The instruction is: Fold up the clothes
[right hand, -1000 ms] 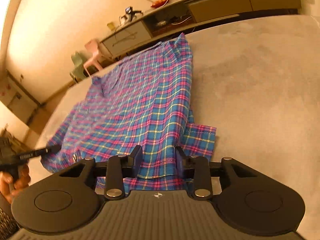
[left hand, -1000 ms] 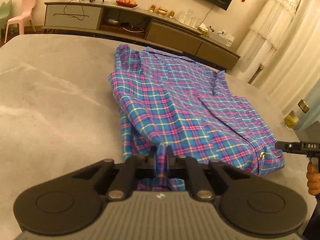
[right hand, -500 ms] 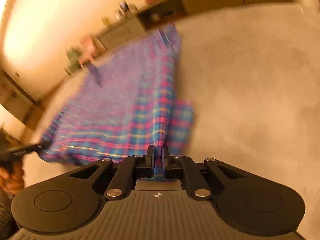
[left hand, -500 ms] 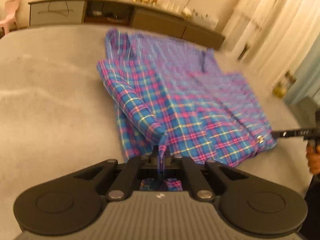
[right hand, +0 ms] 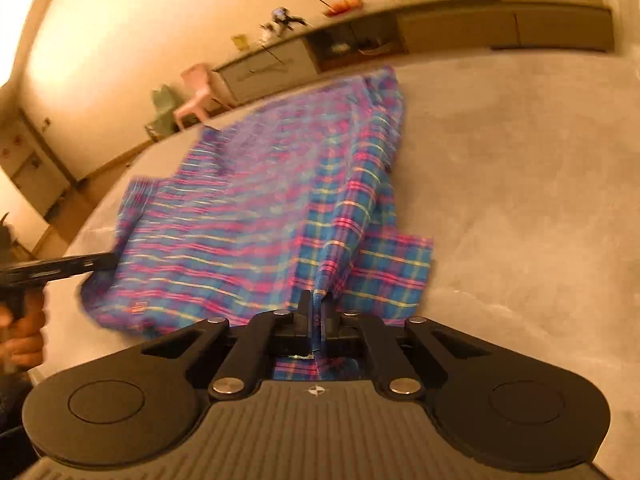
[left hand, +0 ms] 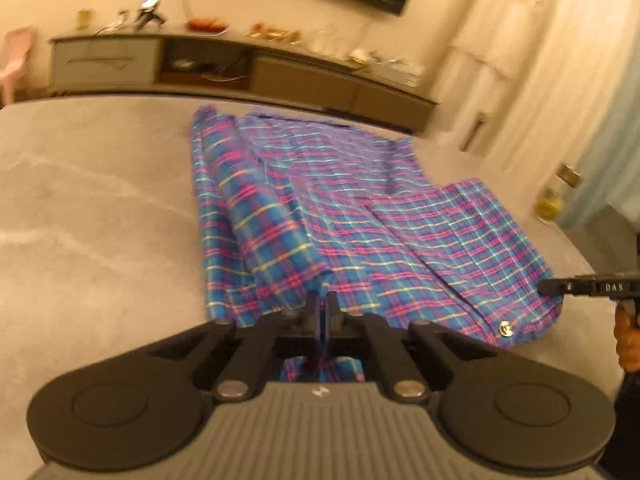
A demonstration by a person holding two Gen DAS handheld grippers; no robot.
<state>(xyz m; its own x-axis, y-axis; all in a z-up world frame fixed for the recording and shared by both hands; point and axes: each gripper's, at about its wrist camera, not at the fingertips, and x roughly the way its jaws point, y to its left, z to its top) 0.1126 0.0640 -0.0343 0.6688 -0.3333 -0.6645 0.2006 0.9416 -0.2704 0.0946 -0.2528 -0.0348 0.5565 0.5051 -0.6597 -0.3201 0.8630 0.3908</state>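
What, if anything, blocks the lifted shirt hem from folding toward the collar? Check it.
Nothing visible does. Both tools, left and right, are shut on the plaid shirt at its near hem, and only the shirt itself lies on the grey table ahead.

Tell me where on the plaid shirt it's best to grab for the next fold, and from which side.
Grip the plaid shirt by its near hem, coming in low from the near table edge. That edge is a thin free layer, and the left gripper and right gripper are each shut on a pinched ridge of it there, one toward either side.
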